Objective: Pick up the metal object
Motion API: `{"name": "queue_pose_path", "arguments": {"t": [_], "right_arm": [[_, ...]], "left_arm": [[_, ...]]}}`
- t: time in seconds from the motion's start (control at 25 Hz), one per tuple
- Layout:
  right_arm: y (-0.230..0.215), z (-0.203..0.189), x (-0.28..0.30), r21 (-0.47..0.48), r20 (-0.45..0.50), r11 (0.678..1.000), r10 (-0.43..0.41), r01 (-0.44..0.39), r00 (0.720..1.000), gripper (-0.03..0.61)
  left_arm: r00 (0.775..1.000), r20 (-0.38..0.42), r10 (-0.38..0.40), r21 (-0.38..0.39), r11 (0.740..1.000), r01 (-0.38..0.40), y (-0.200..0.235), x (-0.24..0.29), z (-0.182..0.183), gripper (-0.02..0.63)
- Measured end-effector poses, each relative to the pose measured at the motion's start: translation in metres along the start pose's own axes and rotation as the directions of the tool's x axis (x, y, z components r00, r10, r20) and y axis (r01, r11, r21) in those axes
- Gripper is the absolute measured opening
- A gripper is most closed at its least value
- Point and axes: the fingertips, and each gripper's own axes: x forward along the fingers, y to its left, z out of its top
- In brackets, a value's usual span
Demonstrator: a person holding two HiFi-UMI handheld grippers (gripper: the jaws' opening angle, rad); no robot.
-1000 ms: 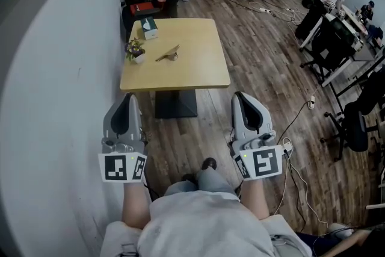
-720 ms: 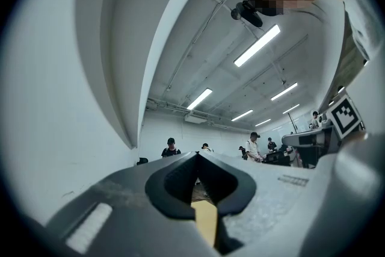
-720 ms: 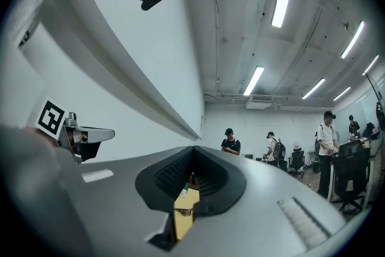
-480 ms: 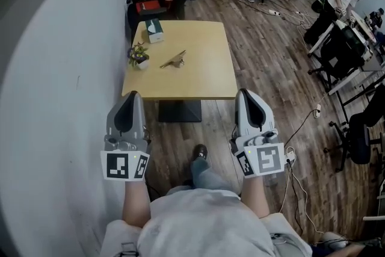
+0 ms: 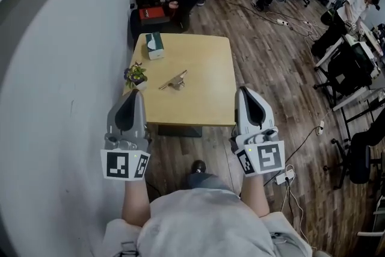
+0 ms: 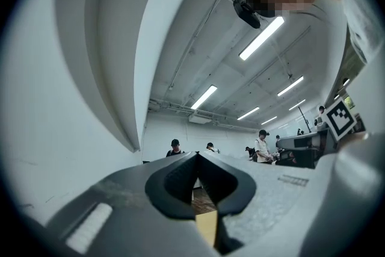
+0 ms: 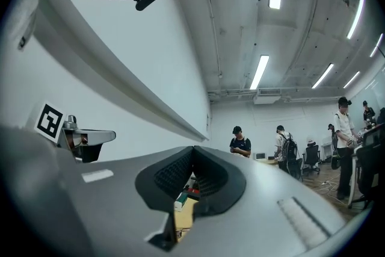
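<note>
The metal object (image 5: 173, 80), a slim angled piece, lies near the middle of a square wooden table (image 5: 204, 108) in the head view. My left gripper (image 5: 130, 93) is held in the air over the table's near left edge. My right gripper (image 5: 245, 91) hangs by the near right corner. Both are short of the object and hold nothing. In the left gripper view my left gripper (image 6: 197, 155) has its jaws shut tip to tip. The right gripper view shows my right gripper (image 7: 193, 148) shut the same way, and neither gripper view shows the object.
A small potted plant (image 5: 136, 76) and a green tissue box (image 5: 154, 45) stand along the table's left side by the white wall. Behind the table is a dark shelf (image 5: 157, 6). Desks, office chairs and people fill the right, with cables (image 5: 287, 174) on the wood floor.
The table has come closer and lower in the head view, so both gripper tips now overlap its near edge. The grippers keep the same pose and stay shut.
</note>
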Motion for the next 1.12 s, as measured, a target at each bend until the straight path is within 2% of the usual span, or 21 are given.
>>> {"name": "queue_pose_path", "arguments": {"t": [0.36, 0.68, 1.12], "right_arm": [[-0.042, -0.015, 0.056, -0.001, 0.023, 0.999, 0.055, -0.055, 0.998, 0.002], [-0.062, -0.034, 0.082, 0.017, 0.005, 0.997, 0.08, -0.08, 0.997, 0.002], [-0.081, -0.054, 0.134, 0.03, -0.004, 0.999, 0.04, -0.04, 0.999, 0.002]], "left_arm": [[0.999, 0.018, 0.028, 0.016, 0.999, -0.028, 0.0, 0.066, -0.018, 0.0], [1.0, -0.004, 0.007, 0.01, 1.0, -0.007, -0.009, 0.098, -0.038, 0.0], [0.999, -0.018, -0.037, 0.002, 0.999, 0.037, 0.015, 0.154, -0.06, 0.0]]}}
